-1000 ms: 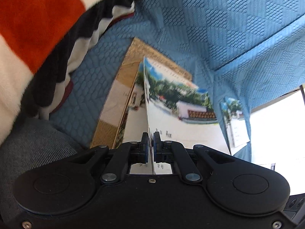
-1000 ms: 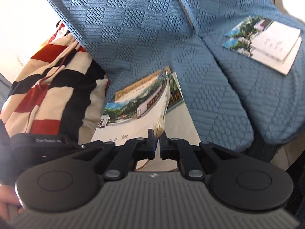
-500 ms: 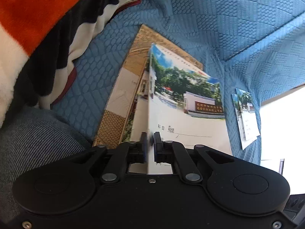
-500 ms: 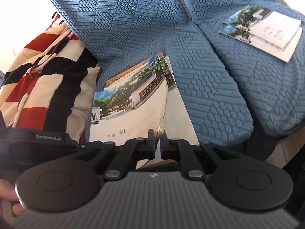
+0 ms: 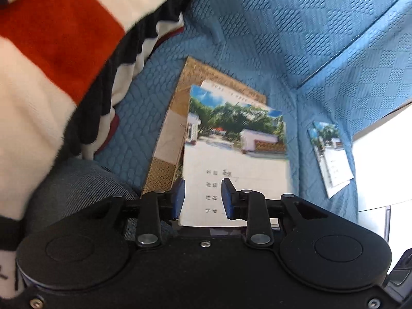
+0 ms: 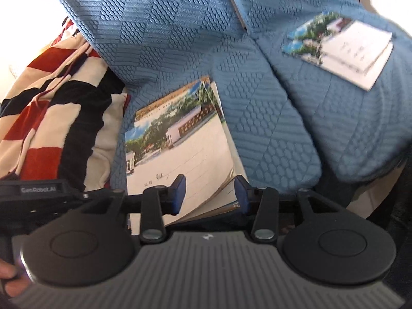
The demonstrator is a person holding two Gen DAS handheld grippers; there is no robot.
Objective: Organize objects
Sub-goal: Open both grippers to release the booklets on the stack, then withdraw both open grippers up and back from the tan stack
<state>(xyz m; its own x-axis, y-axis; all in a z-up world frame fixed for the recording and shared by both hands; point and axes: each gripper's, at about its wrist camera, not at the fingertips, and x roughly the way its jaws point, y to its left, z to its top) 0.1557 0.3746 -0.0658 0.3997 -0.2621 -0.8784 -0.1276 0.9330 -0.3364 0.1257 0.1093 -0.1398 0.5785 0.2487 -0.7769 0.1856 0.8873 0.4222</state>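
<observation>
Left gripper (image 5: 203, 195) jaws opening, pads clear of the notebook (image 5: 235, 159) lying on the blue sofa (image 5: 270, 38). Right gripper (image 6: 209, 193) also opening, notebook's edge between its pads, ungripped.

Blue quilted sofa cover (image 5: 257, 38), striped blanket (image 5: 64, 51)

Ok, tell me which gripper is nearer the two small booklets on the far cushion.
Right, though neither is close. The right gripper hangs open over the book stack's near edge beside that cushion; the left gripper sits further toward the striped blanket, the small booklets further off.
</observation>
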